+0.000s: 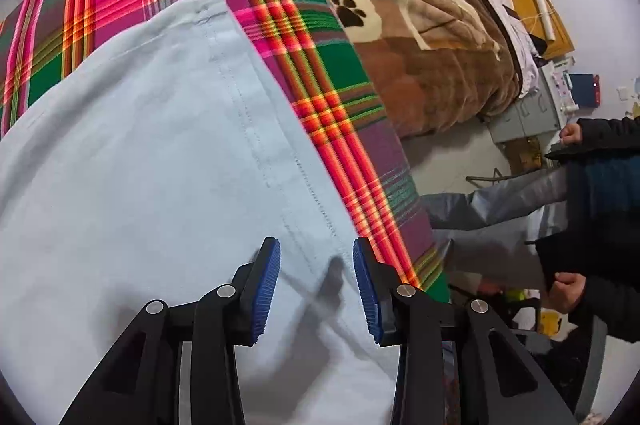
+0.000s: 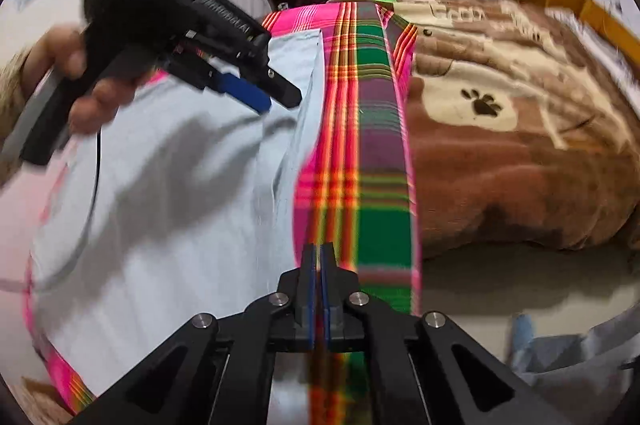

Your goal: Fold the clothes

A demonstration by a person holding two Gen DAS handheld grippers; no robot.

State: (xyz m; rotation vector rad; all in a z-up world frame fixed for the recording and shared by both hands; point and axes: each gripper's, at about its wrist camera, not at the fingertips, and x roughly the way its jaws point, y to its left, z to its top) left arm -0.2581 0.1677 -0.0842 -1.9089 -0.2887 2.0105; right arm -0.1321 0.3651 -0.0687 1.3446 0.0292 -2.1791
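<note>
Your left gripper (image 1: 316,289) hangs open over the pale blue garment (image 1: 160,165) spread on the plaid sheet (image 1: 340,73) — only the right view shows your right gripper (image 2: 319,289) closed, empty.

- Left gripper (image 1: 316,289): black linkage arms, silver pivot screws, ribbed blue pads (image 1: 266,291).
- Right gripper (image 2: 319,289): same black links, silver screws.
- Thin black cable (image 2: 97,161) below left handle; blurred white lettering on body.
</note>
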